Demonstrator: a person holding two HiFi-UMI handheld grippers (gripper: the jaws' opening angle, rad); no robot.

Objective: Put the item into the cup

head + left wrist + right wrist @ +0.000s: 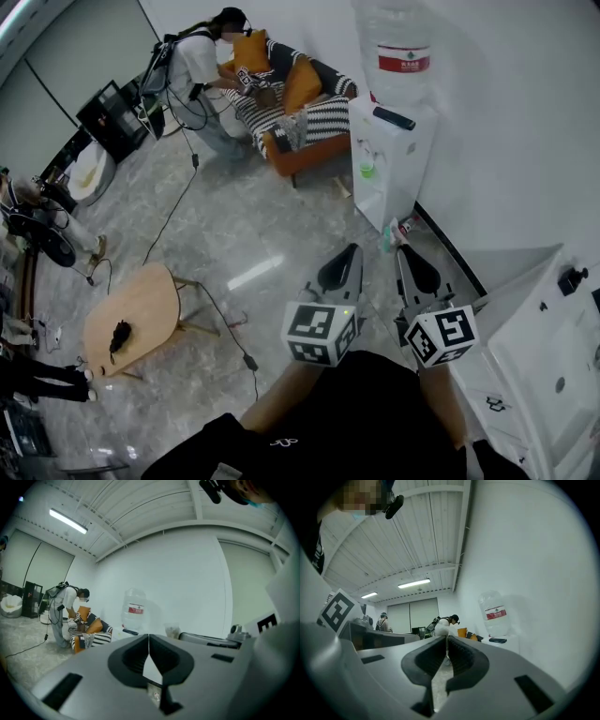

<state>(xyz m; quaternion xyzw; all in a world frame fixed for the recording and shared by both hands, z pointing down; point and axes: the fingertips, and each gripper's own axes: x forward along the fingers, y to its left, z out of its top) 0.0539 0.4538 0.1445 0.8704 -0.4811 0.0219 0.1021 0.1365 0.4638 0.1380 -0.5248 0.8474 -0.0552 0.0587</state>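
Currently idling | left gripper point(349, 258) and right gripper point(408, 258) are hovering over the floor point(234, 234), jaws pressed together, holding nothing | item and cup are not showing in any view | risk: 2 closed grippers arriving unopened, knocking the item away.

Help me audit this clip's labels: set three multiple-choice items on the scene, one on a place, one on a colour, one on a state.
1. Where does the water dispenser stand?
A. mid-floor
B. against the white wall, beside the sofa
C. outside the room

2. What colour are the sofa's plain cushions?
A. orange
B. green
C. blue

3. How do the left hand-held gripper jaws stand?
A. wide apart
B. shut on a cup
C. shut, nothing between

Key:
1 B: the head view shows it backed to the wall by the sofa's end.
2 A: both cushions show orange.
3 C: the left gripper view shows its jaws meeting with no item there.
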